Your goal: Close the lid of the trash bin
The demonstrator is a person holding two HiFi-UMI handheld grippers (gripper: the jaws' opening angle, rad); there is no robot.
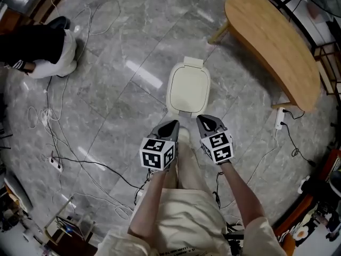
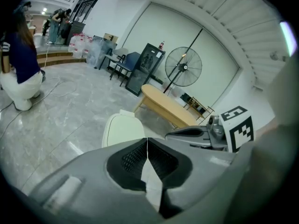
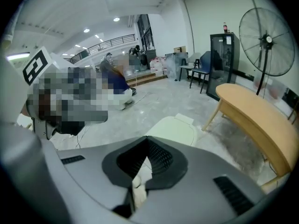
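The cream trash bin stands on the grey marble floor just ahead of me, its lid lying flat down over the top. In the left gripper view the bin shows beyond the jaws, and in the right gripper view the bin does too. My left gripper and right gripper hang side by side above the bin's near edge, apart from it. Both point down and forward. The left gripper has its pads together on nothing. The right gripper is likewise shut and empty.
A curved wooden table stands to the right of the bin, with a white power strip by its leg. A person crouches at the far left. Cables trail over the floor on the left. A standing fan is behind the table.
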